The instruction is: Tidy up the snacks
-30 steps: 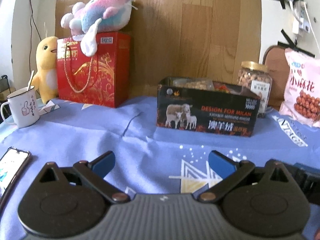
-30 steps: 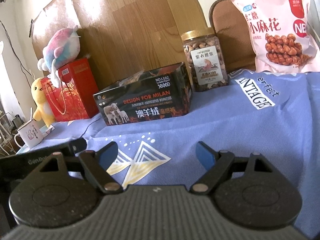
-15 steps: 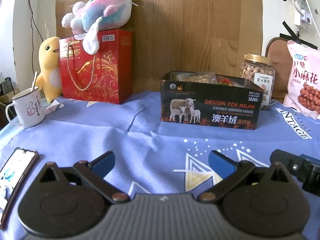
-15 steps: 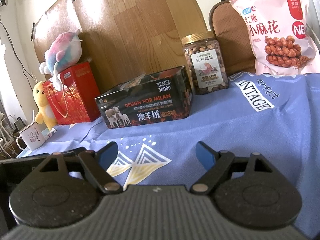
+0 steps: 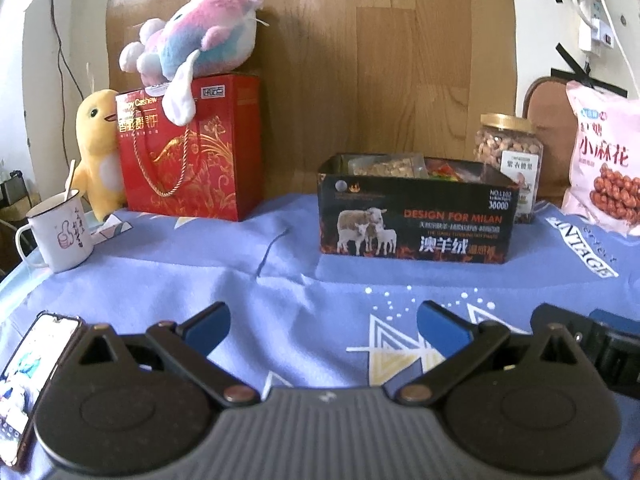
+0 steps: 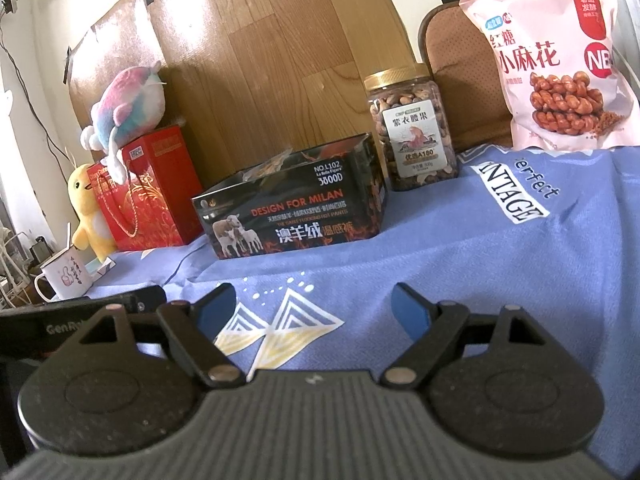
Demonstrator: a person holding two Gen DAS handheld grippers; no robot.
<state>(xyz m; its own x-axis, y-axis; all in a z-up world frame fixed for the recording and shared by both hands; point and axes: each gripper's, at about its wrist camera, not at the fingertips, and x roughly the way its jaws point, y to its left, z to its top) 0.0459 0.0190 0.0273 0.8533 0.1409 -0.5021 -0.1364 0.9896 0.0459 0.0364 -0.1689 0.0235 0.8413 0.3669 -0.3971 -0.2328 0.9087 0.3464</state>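
Both grippers were spread wide and held nothing. Left gripper hovered low over the blue cloth, its blue pads apart and touching nothing that could be made out. Right gripper was likewise spread over the cloth, pads bare.

Black box stood on the cloth ahead of both, open on top, with snack packets showing inside. Nut jar, gold lid on, stood upright just behind the box's right end. Pink snack bag leaned upright at far right, well apart from the box.

Around: red gift bag at back left with 1 pink-blue plush on top and 1 yellow plush beside it; mug with a spoon at left; phone flat beside the left gripper. Nothing stood between the grippers and the box.
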